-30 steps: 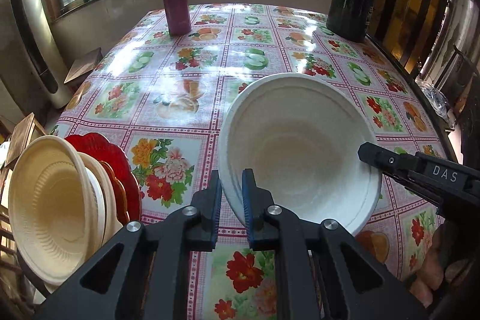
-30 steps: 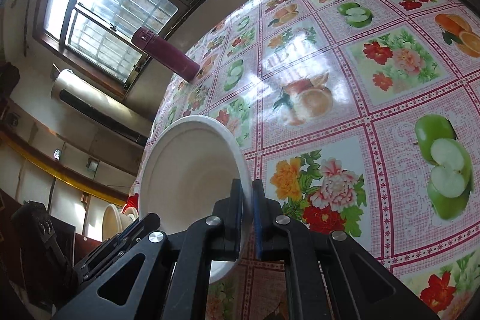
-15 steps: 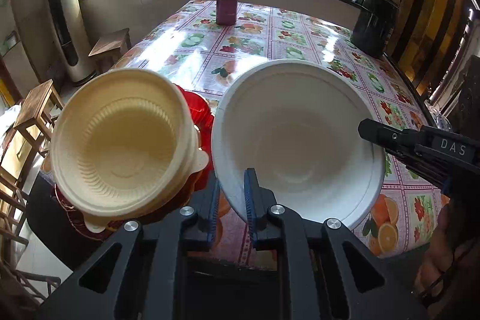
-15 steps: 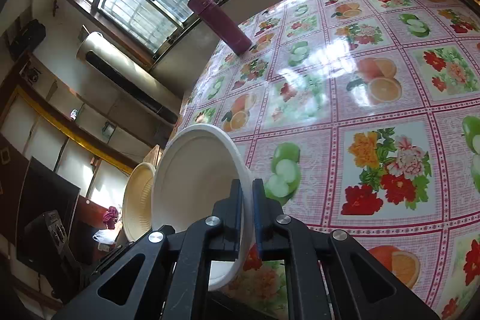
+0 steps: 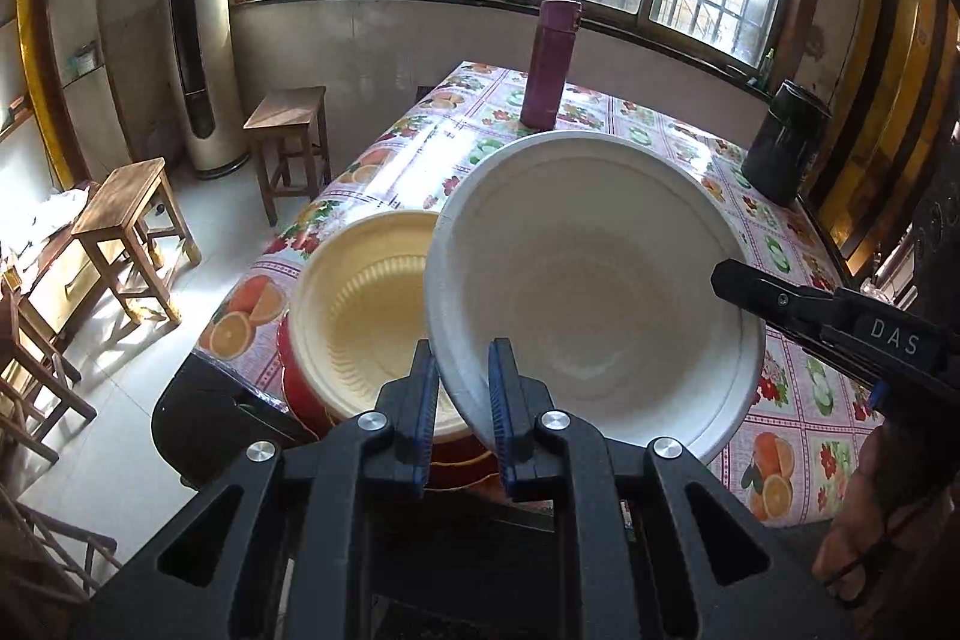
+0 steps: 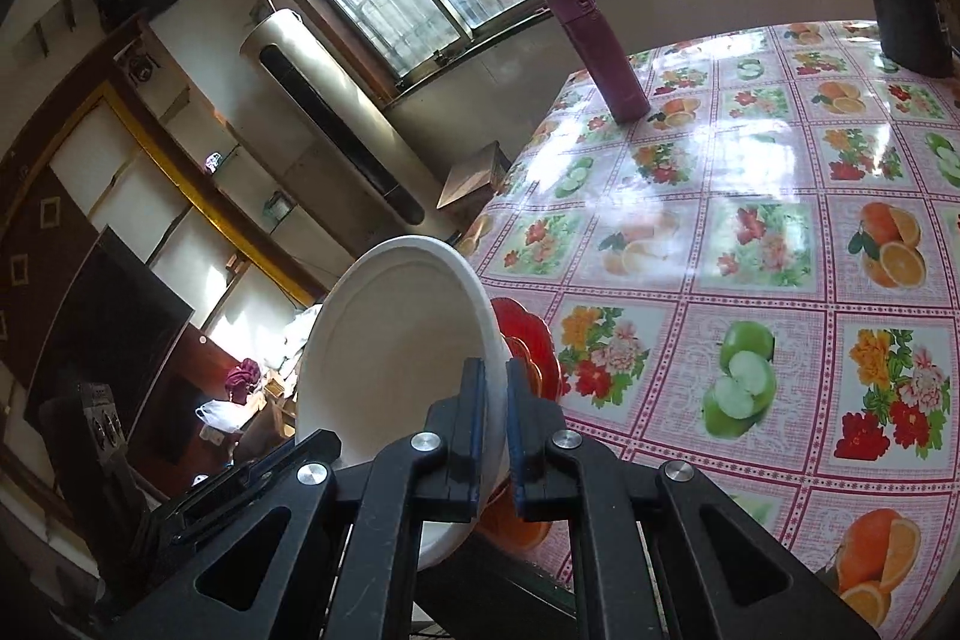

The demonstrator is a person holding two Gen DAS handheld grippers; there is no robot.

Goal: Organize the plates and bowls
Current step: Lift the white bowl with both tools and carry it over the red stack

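The wide white moulded-pulp bowl (image 5: 594,292) hangs in the air, tilted, hollow side toward the left wrist cam, pinched at two spots on its rim. Left gripper (image 5: 461,406): blue-padded fingers (image 5: 425,400) nearly closed, rim wedged btwn them at the near-left edge; bowl spreads up and to the right of the fingers. Right gripper (image 6: 493,424): fingers (image 6: 473,418) likewise almost shut w/ the rim btwn them; from that cam the bowl (image 6: 396,358) stands up and to the left of the fingers. In the left view the right gripper (image 5: 729,283) reaches the rim from the right.

Just left of the left fingers and partly behind the white bowl: a cream ribbed plastic bowl (image 5: 360,316), sitting on red scalloped plastic plates (image 5: 294,388) at the near table corner; right cam shows the red plates (image 6: 528,340) just past the fingertips. Under it all, a table w/ fruit-and-flower print oilcloth (image 6: 750,250). Far ahead of both fingers a maroon cylindrical flask (image 5: 549,64) stands upright; a black cylindrical container (image 5: 783,142) stands far right.
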